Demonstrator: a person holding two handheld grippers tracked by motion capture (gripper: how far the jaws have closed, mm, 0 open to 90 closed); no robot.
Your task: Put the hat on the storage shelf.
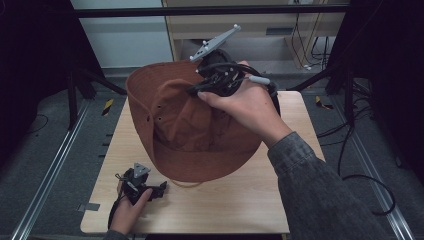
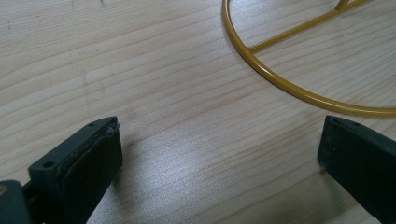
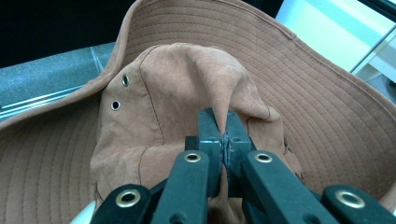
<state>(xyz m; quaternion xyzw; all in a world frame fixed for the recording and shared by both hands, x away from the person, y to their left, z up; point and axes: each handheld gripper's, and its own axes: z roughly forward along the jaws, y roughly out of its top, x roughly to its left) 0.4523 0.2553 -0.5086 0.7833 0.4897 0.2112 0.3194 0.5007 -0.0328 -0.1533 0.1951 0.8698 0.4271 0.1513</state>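
Note:
A rust-brown bucket hat (image 1: pixel 190 125) hangs over the middle of the wooden table (image 1: pixel 240 200), lifted and tilted with its brim spread wide. My right gripper (image 1: pixel 207 90) is shut on a pinched fold of the hat's crown (image 3: pixel 187 107), and the cloth bunches up between its jaws (image 3: pixel 225 133). My left gripper (image 1: pixel 161 189) rests low on the table at the front left, its jaws wide open with nothing between them (image 2: pixel 219 149). A yellow wire ring (image 2: pixel 280 84) with spokes lies on the table just past the left gripper, under the hat.
Metal rails (image 1: pixel 50 170) run along both sides of the table. Cables (image 1: pixel 360 180) trail on the floor at the right. A pale cabinet (image 1: pixel 240 25) stands behind the table.

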